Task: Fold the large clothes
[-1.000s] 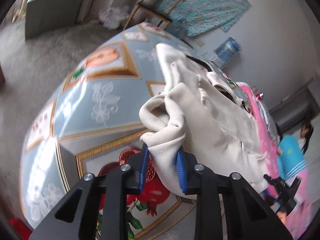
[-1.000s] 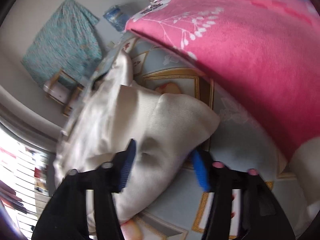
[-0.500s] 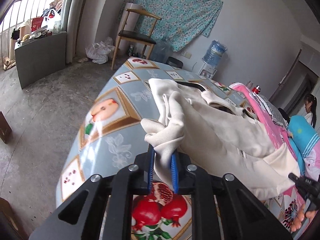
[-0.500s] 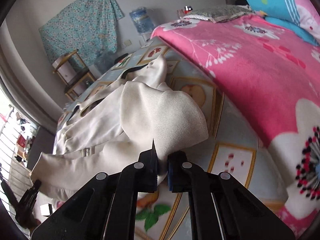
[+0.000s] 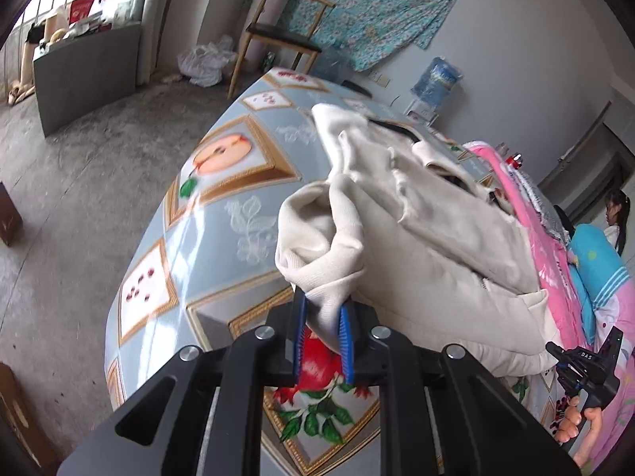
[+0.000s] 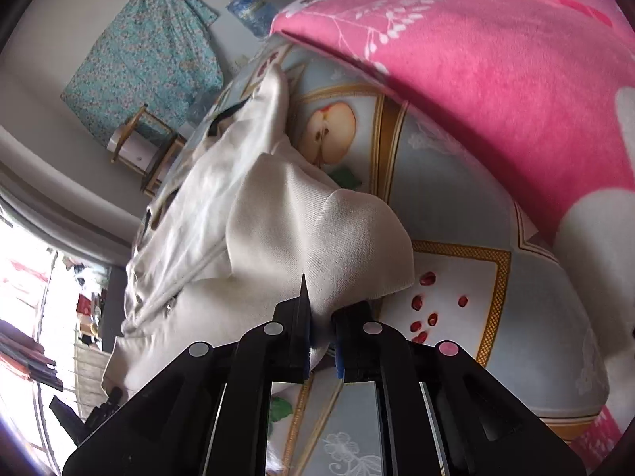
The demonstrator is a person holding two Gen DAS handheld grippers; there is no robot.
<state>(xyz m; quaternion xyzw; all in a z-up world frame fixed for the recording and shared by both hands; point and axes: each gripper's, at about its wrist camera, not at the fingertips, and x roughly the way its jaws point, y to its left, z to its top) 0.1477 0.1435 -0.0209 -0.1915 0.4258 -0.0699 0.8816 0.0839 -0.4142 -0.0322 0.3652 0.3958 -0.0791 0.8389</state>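
While the pale blue, fruit-printed oilcloth table (image 5: 222,214) carries most of the load, a thick pink fleece blanket with white flowers (image 6: 496,63) lies along one long side of it. A large cream knitted garment with a dark-lined neck opening (image 5: 416,238) is heaped on the table top, just beside the blanket, and its near part is lifted clear of the cloth. A teal floral cloth (image 5: 373,12) hangs on the wall behind a wooden chair (image 5: 281,35), and a blue water-cooler bottle (image 5: 436,79) stands near that wall.

The left hand-held gripper (image 5: 323,337) is clenched on a ribbed edge of the cream garment, its blue pads (image 5: 346,333) pressing the fabric from both sides; the jaws have just been closing on it. The right hand-held gripper (image 6: 321,337) grasps a rounded fold of the same garment, jaws nearly together with fabric between them after closing. In the left wrist view this gripper shows at the lower right edge (image 5: 583,365), held in a person's hand (image 5: 583,432); motion blur softens the garment's folds, so the gripped part is possibly a sleeve or hem.
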